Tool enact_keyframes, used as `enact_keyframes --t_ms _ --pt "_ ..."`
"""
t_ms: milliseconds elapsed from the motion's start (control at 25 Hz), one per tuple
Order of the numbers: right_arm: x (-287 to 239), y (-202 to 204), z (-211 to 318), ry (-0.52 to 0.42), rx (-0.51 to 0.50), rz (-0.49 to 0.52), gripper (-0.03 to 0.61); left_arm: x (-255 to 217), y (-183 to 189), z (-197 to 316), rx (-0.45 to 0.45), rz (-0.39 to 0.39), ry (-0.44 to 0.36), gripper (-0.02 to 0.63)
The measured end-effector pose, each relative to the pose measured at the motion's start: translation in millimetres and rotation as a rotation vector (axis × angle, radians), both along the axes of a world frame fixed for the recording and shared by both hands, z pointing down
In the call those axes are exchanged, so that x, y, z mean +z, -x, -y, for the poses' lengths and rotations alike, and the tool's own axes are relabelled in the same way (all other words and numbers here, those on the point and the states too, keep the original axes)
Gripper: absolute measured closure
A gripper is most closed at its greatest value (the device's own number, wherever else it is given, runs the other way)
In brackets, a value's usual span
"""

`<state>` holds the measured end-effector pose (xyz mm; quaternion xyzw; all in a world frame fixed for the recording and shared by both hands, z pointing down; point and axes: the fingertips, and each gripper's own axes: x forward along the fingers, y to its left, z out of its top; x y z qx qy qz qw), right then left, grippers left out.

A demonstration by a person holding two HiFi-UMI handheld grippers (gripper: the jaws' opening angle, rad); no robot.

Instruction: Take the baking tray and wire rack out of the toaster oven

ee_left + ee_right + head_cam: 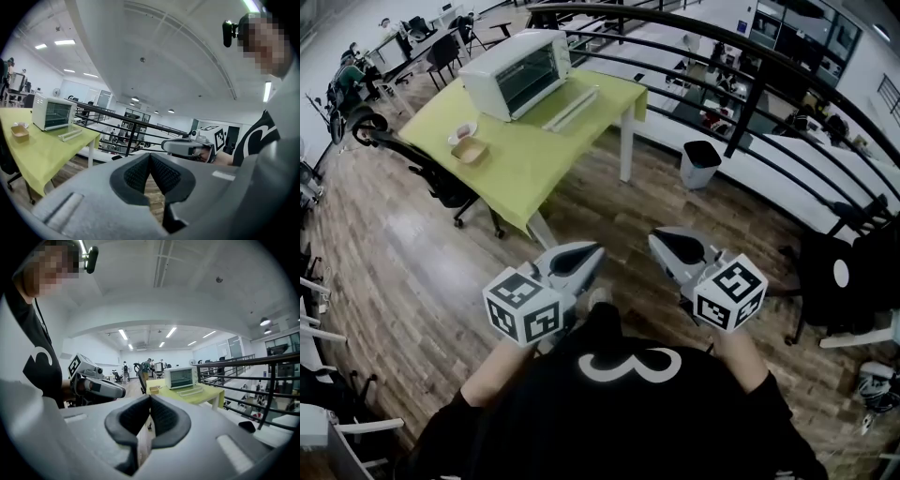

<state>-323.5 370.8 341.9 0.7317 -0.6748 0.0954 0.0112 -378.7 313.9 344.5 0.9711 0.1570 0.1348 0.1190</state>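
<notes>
The left gripper [586, 255] and the right gripper [664, 240] are hovering side by side in the lower centre of the head view, over the wooden floor [412, 253] and well apart from the desk [539, 155]. Each gripper is showing its jaws pressed fully together, with nothing between them. The toaster oven [516, 73] is standing on the green desk in the upper left of the frame, with its door facing lower right
</notes>
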Motion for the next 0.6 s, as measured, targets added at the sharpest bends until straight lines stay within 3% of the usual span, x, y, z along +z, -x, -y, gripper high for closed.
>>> enact_keyframes --t_ms 320,600 --pt "23.1 -75.0 66.3 0.042 0.007 0.025 0.575 18.7 -75.0 74.0 -0.011 0.01 0.037 0.603" --pt "36.3 -178.4 184.5 0.064 -0.018 0.071 0.575 33.6 -181.3 188.6 -0.029 0.039 0.073 0.603"
